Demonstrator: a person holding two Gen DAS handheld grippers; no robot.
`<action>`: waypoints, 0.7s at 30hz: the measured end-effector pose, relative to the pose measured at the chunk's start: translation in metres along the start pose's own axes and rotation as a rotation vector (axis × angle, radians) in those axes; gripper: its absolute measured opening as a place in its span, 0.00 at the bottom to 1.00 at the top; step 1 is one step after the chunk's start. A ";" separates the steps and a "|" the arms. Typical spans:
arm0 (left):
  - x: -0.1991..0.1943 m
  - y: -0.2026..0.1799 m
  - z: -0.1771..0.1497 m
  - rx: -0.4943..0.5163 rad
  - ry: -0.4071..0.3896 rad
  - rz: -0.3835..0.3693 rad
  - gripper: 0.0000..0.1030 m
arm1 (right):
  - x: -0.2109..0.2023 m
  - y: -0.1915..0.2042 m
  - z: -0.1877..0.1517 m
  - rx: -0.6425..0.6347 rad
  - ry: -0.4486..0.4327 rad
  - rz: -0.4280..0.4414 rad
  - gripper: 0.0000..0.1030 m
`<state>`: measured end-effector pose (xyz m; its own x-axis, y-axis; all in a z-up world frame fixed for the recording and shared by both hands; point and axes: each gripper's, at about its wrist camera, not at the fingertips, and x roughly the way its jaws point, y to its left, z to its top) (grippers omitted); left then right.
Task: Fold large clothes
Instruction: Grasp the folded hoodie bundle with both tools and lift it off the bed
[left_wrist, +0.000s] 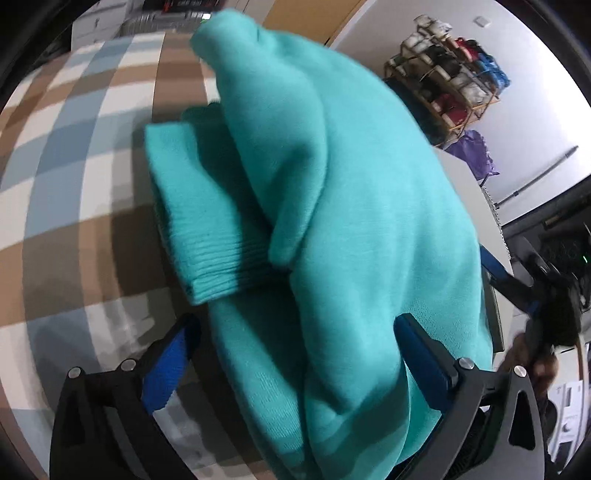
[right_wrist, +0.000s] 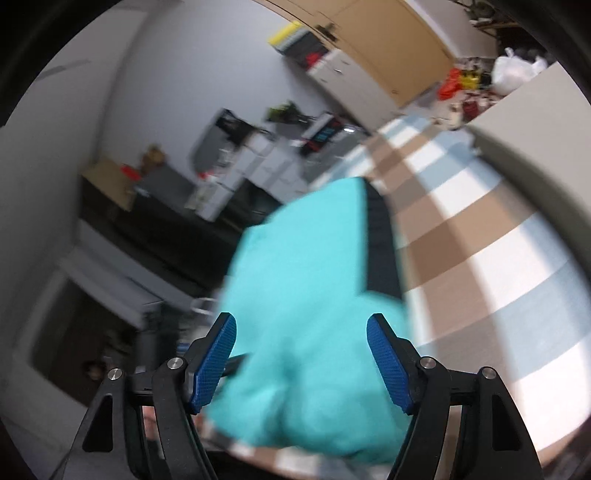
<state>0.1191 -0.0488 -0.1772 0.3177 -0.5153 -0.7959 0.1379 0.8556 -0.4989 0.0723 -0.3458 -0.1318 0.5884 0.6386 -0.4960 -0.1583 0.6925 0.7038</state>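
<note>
Here teal sweatshirt (left_wrist: 332, 206) bunched between spread left hand-held gripper (left_wrist: 295, 354) fingers.

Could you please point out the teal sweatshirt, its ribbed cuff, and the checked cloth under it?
teal sweatshirt (left_wrist: 369, 221): left wrist view, on the broad body fabric.
ribbed cuff (left_wrist: 218, 273): left wrist view, on the ribbing.
checked cloth (left_wrist: 74, 184): left wrist view, on a bare patch.

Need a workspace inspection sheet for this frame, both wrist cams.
Surface: checked brown, blue and white cloth, partly in shadow.
Job's things: teal sweatshirt, bunched, ribbed cuff showing.
Clutter: nothing seen on the cloth.
Grippers: left tongs wide apart with the sweatshirt draped between the pads; right tongs wide apart, sweatshirt between, view blurred.
Cables: nothing seen.
Surroundings: shelf rack, purple bag, wooden door, white bag.
</note>
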 end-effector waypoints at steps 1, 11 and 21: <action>0.000 0.000 0.001 -0.003 0.008 -0.007 0.99 | 0.007 -0.007 0.007 0.008 0.029 -0.022 0.72; 0.007 0.006 0.007 0.017 0.064 -0.063 0.99 | 0.056 -0.048 0.022 0.118 0.250 0.036 0.86; 0.008 0.008 0.008 0.031 0.081 -0.094 0.99 | 0.083 -0.056 0.015 0.171 0.357 0.208 0.99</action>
<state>0.1306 -0.0456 -0.1849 0.2258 -0.5943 -0.7719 0.1926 0.8039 -0.5627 0.1420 -0.3370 -0.2046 0.2427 0.8550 -0.4584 -0.0937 0.4909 0.8661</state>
